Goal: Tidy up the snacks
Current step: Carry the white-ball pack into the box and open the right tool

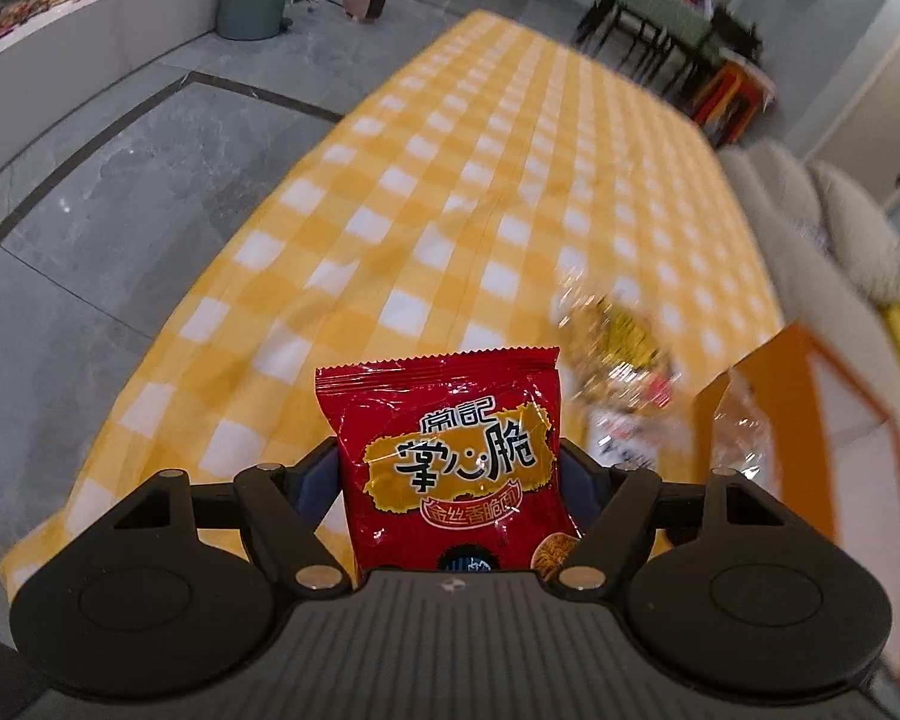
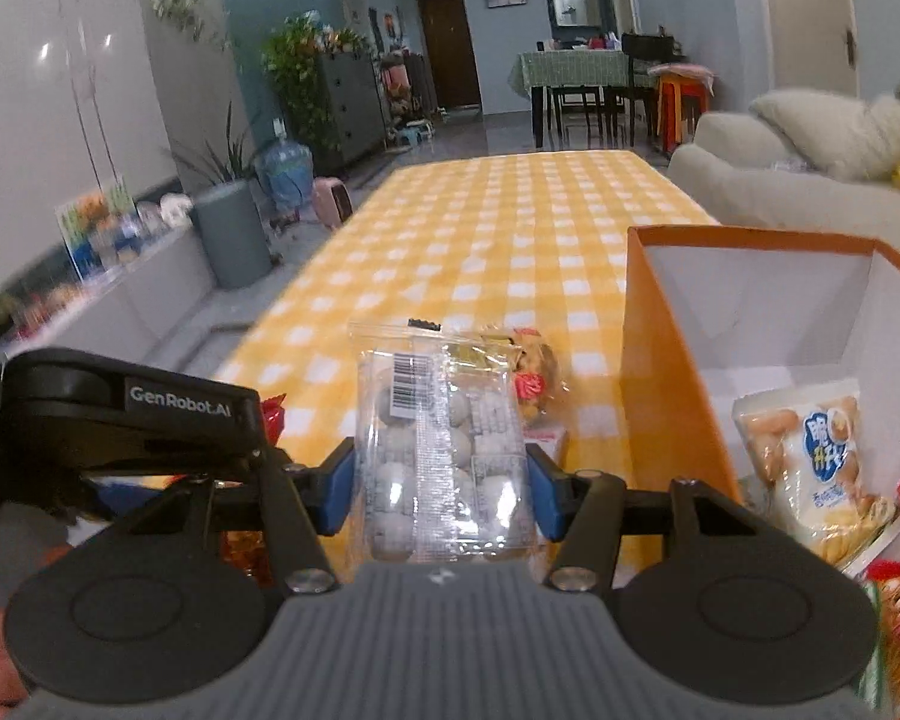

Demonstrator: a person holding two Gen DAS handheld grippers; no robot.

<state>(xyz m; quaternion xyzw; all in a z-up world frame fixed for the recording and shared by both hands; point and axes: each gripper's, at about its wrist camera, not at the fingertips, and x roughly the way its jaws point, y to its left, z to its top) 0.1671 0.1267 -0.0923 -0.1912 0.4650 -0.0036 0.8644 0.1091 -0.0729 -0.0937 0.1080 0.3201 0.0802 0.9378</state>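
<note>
With a few packets already lying inside the orange cardboard box (image 2: 666, 372) at the bench's right edge, the left claw (image 1: 450, 468) is clamping a red foil noodle-snack packet (image 1: 450, 456) and the right claw (image 2: 441, 480) is clamping a clear plastic packet of pale round sweets (image 2: 444, 450), both lifted above the yellow-checked bench (image 2: 510, 228), while another wrapped snack (image 2: 528, 372) is lying loose beside the box, waiting.

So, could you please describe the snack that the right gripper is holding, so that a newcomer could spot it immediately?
Start at the long table with the yellow-and-white checked cloth; at its near end stands an open orange cardboard box. Just left of the box, the right gripper has its jaws shut on a clear plastic packet of round whitish sweets. Unlike its colourfully printed neighbours, it is see-through, with a barcode on top.
</note>
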